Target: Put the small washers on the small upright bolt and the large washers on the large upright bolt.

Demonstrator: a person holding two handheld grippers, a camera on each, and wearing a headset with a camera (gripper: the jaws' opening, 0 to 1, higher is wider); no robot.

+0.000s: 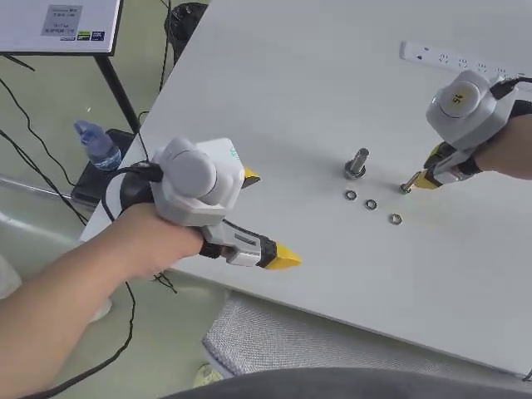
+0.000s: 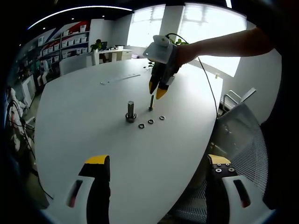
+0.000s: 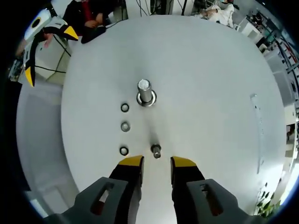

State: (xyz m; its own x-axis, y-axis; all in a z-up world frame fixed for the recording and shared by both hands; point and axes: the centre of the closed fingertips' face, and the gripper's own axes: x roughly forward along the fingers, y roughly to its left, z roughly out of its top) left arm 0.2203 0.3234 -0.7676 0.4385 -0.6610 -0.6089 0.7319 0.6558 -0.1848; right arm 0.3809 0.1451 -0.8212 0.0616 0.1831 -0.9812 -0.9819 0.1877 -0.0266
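The large upright bolt (image 1: 357, 163) stands mid-table, and the thin small bolt (image 1: 406, 188) stands to its right. Three small washers (image 1: 371, 204) lie flat in a row in front of them. My right gripper (image 1: 424, 181) is open, its yellow tips just short of the small bolt (image 3: 156, 150) with nothing between them (image 3: 157, 162). My left gripper (image 1: 268, 218) hovers near the table's front left edge, open wide and empty (image 2: 158, 161). In the left gripper view the large bolt (image 2: 131, 112), the washers (image 2: 151, 122) and the right gripper (image 2: 159, 89) lie far ahead.
A white power strip (image 1: 465, 65) lies at the table's far right. The table edge (image 1: 274, 295) runs close under my left gripper, with a grey chair (image 1: 332, 357) below it. A water bottle (image 1: 98, 145) stands on the floor at the left.
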